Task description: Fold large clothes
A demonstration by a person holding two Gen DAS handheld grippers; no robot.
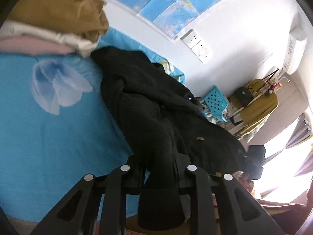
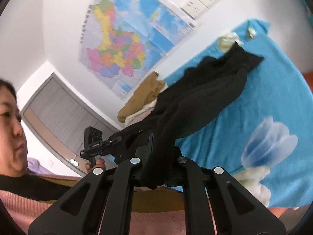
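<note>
— While both tools are gripping, how is the black coat (image 1: pixel 156 105) handling?

— I'm reading it as thick, soft and fairly heavy; it's sagging in deep folds, so I'm judging the hem edge as the sound place to take hold. I'm keeping the left gripper (image 1: pixel 158 168) clamped on a bunched fold, and the right gripper (image 2: pixel 158 162) pinched tight on another.

— Where is it lying?

— It's stretching away from my jaws across the blue bedsheet (image 1: pixel 49 137), its far end reaching toward the stacked clothes (image 1: pixel 58 19) near the wall. Seen from the right wrist, the cloth is hanging between both tools, partly off the sheet.
</note>
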